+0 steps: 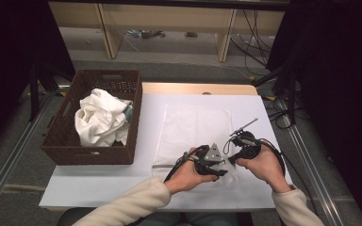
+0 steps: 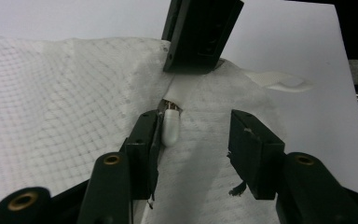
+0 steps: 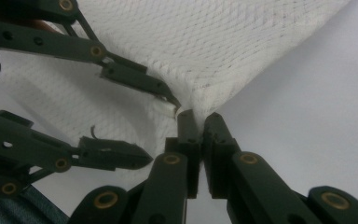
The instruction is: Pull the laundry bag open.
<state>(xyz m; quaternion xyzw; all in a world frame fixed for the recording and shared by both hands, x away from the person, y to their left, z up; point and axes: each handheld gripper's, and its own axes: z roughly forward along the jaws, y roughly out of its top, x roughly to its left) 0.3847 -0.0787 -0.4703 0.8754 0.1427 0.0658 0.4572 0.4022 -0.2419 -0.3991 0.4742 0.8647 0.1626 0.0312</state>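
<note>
A white mesh-textured cloth (image 1: 193, 127) lies spread flat on the white table (image 1: 99, 183). My right gripper (image 1: 232, 160) is shut on a raised fold at the cloth's near right corner (image 3: 196, 116); seen from the left gripper view it comes in from above (image 2: 198, 42). My left gripper (image 1: 222, 165) stands right beside it, open about halfway (image 2: 193, 122), its jaws low over the cloth (image 2: 65, 116) without pinching it. A small white piece (image 2: 171, 127) sits by its left jaw tip. From the right gripper view the left gripper (image 3: 161, 133) straddles the cloth (image 3: 205, 46).
A dark wicker basket (image 1: 61, 153) stands on the table's left with crumpled white laundry (image 1: 101, 117) in it. A white strip (image 2: 279, 81) lies on the table just past the cloth's corner. Beyond the table are wooden shelf legs and cables.
</note>
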